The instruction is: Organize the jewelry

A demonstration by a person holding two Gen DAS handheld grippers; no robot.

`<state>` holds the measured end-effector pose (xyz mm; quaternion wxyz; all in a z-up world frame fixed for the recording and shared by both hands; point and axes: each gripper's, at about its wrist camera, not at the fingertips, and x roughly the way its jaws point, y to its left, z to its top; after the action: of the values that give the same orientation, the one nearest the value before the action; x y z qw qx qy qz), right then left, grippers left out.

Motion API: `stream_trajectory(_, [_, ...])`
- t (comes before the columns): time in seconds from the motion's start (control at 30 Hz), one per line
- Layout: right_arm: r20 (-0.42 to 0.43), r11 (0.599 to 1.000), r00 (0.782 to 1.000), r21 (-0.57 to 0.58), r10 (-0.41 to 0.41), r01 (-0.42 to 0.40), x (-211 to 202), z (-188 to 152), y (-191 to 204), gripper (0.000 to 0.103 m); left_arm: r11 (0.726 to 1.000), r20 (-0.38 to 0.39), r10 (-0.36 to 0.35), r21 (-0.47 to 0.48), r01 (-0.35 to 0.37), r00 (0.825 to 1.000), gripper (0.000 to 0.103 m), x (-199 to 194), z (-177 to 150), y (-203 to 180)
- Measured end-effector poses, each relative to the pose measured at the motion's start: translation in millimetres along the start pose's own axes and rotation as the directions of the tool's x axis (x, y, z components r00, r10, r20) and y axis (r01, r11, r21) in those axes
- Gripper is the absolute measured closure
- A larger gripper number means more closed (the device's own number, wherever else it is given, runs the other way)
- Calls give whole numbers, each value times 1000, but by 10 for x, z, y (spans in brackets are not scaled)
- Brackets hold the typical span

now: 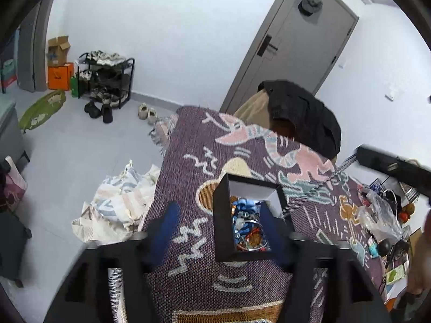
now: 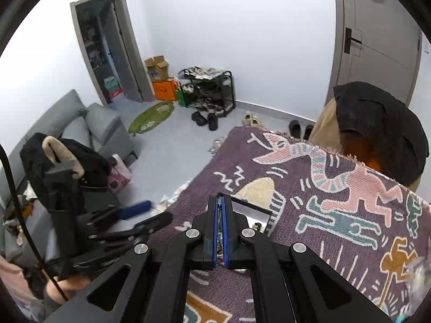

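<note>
1. Left wrist view: black arms of the left hand-held gripper [image 1: 222, 231] fill the lower edge, with blue-padded fingers [image 1: 168, 220] standing wide apart. No earlier picture is given, so only the present stance is stated: the jaws are open.
2. Between the two fingers stands a black box [image 1: 223, 215] with a white inner wall. The left finger is clear of the box wall; contact on the right side cannot be judged, as that finger is partly hidden behind the box corner.
3. Inside the box lies the jewelry [image 1: 249, 226]: blue, silver and orange pieces heaped together, mostly towards the near end.
4. The box rests on a purple patterned cloth [image 1: 188, 167] covering the counter.
5. Right of the gripper, a silvery chain [image 1: 312, 188] hangs taut on a slant from the black right hand-held gripper [image 1: 358, 156] down to just beside the box's right wall.
6. Further right, a clear plastic bag [image 1: 379, 215] and small clutter lie on the cloth.
7. Right wrist view: the right hand-held gripper [image 2: 221, 202] has its blue pads pressed together, fully closed, with a thin chain [image 2: 220, 228] visible in the slit between them.
8. Ahead of and beneath its fingertips sits the black box [image 2: 261, 215], only partly visible.
9. To the left of this gripper, the left hand-held gripper [image 2: 145, 212] is held by a hand, its fingers spread.
</note>
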<state>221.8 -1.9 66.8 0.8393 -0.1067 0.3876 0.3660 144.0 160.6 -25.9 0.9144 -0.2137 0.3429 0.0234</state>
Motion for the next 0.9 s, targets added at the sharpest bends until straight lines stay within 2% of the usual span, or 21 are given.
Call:
stream_trajectory(0.03, [-22,1000,1000,10,-5,5,66,-11,-19,99,1000,17,0,5,0,1000,23,-36,2,-8])
stream_trajectory(0.07, [-42,1000,999,19,-4,4,114,-29,-43,98,1000,28,1,14,-2,1000,23,-66,0,-19])
stream_trajectory(0.13, [-72,999,997,47,-3,6,191,-91,-120,78,1000,31,2,23,-3,1000,22,-81,14,-32])
stream_trajectory(0.17, [-66,998,998,60,-7,11,185,-125,-164,55,1000,31,1,25,-2,1000,22,-89,18,-37])
stream_trajectory(0.2, [-56,998,998,67,-11,15,171,-152,-200,42,1000,31,2,25,-2,1000,22,-97,23,-44])
stream_trajectory(0.33, [-32,994,999,108,-9,13,28,-300,-352,38,999,39,2,48,-4,999,22,-144,17,-116])
stream_trajectory(0.43, [-7,991,999,128,-37,37,-141,-442,-444,36,997,46,0,77,-3,999,17,-181,-5,-208])
stream_trajectory(0.5, [13,989,999,142,-49,46,-253,-538,-509,22,995,62,3,99,-9,998,11,-219,-34,-274])
stream_trajectory(0.53, [29,987,998,152,-58,52,-329,-606,-547,19,994,71,4,112,-12,997,8,-241,-49,-314])
stream_trajectory(0.73, [78,975,992,206,-97,79,-661,-886,-714,17,987,85,-1,162,-13,996,6,-333,-133,-518])
stream_trajectory(0.8, [97,972,990,221,-104,80,-770,-986,-753,9,983,90,-5,182,-12,996,5,-366,-172,-590])
stream_trajectory(0.9, [130,966,984,241,-122,88,-936,-1131,-803,6,978,104,-15,209,-7,994,4,-428,-242,-707])
